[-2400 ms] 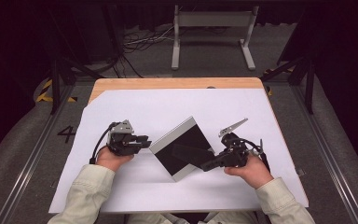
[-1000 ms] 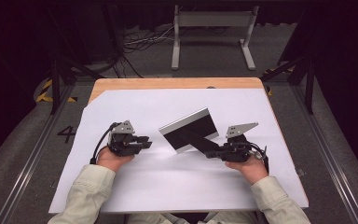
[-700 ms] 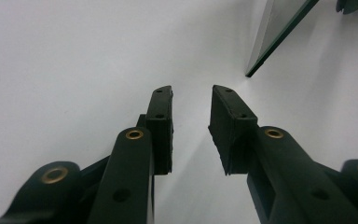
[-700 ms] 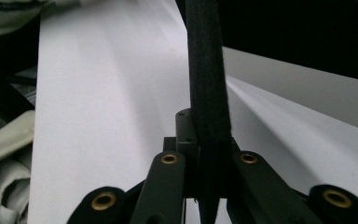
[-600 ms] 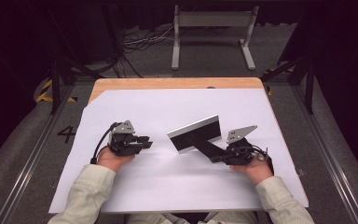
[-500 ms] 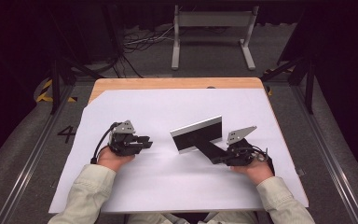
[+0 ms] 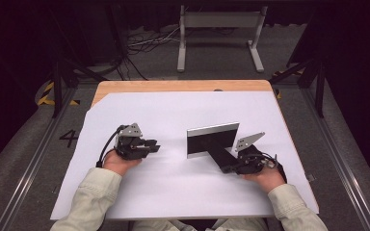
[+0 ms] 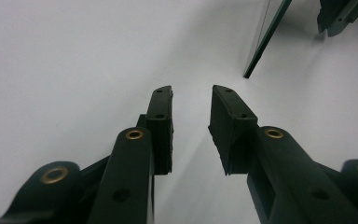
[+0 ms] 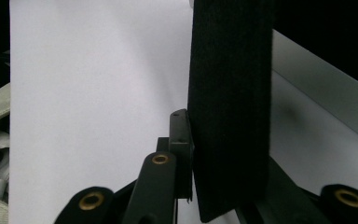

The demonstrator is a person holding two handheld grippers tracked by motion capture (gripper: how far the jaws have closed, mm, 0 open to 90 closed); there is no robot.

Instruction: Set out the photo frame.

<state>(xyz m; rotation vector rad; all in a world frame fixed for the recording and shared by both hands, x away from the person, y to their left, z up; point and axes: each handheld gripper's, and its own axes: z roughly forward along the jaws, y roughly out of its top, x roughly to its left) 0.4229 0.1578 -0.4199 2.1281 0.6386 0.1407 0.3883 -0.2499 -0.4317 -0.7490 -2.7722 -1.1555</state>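
Black, with a silvery top edge, the frame (image 7: 212, 139) stands upright near the middle of the white bench (image 7: 173, 192), toward its right edge. The right claw (image 7: 226, 168) clasps its strut, jaws just easing wider. The left claw (image 7: 155, 146) rests apart, empty.

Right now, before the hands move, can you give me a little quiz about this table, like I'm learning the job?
1. True or false: the left gripper is squeezing something.
2. Fill in: the picture frame is standing ____ on its back leg.
3. What covers most of the wooden table? A) a green cloth B) a white sheet C) newspaper

Key: 1 false, its jaws are apart with nothing between them. 2 upright. 3 B.
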